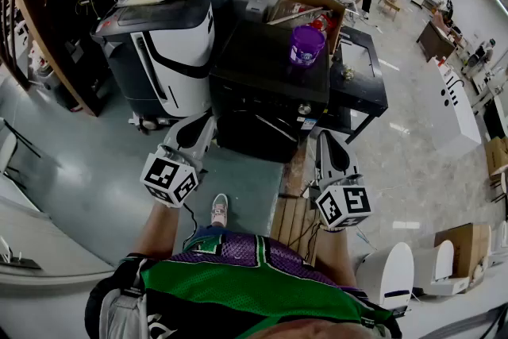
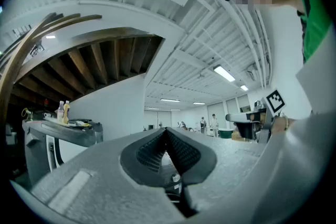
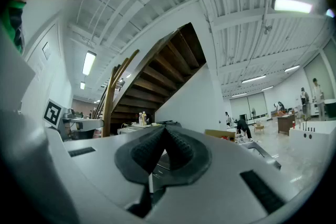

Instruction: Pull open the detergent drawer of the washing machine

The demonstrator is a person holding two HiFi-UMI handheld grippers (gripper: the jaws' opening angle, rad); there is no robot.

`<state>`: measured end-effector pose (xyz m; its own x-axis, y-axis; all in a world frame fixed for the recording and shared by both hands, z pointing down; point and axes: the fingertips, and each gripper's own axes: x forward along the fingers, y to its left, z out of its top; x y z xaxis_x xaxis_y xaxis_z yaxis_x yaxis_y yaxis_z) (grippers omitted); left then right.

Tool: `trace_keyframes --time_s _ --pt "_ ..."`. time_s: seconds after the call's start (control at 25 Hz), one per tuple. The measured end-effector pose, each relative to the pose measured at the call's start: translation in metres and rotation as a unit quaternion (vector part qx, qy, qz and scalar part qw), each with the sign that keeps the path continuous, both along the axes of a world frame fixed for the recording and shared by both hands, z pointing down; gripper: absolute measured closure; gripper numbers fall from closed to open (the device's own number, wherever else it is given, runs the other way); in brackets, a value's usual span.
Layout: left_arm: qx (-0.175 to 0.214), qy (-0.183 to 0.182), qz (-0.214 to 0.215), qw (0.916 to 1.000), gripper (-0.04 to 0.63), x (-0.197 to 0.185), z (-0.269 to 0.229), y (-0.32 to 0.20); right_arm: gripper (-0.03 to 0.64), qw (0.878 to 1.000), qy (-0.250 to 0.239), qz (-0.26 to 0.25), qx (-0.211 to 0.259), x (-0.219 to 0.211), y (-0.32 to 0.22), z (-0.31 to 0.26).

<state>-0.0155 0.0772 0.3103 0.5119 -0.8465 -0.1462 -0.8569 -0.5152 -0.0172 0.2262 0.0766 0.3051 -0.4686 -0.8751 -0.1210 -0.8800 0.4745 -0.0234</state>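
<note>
The black washing machine (image 1: 268, 75) stands in front of me, and its dark front faces me. I cannot make out the detergent drawer on it. My left gripper (image 1: 200, 125) is held up before the machine's left front corner, apart from it. In the left gripper view, the left gripper (image 2: 166, 131) is shut with its ribbed pads together and nothing between them. My right gripper (image 1: 326, 140) hovers by the machine's right front corner. The right gripper view shows the right gripper (image 3: 165, 131) shut and empty too.
A purple tub (image 1: 306, 44) sits on top of the washer. To its left is a grey and white machine (image 1: 163, 44) with bottles on it. Behind the washer is a cardboard box (image 1: 308, 2), with a black table (image 1: 361, 75) at the right. Wooden boards (image 1: 295, 206) lie on the floor by my feet.
</note>
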Motion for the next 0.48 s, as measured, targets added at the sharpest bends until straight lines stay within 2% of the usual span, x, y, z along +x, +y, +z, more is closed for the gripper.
trace_keyframes --time_s 0.48 --pt "-0.006 0.008 -0.002 0.9999 0.578 0.0020 0.0030 0.0087 0.618 1.000 0.006 0.002 0.002 -0.0008 0.0092 -0.0009"
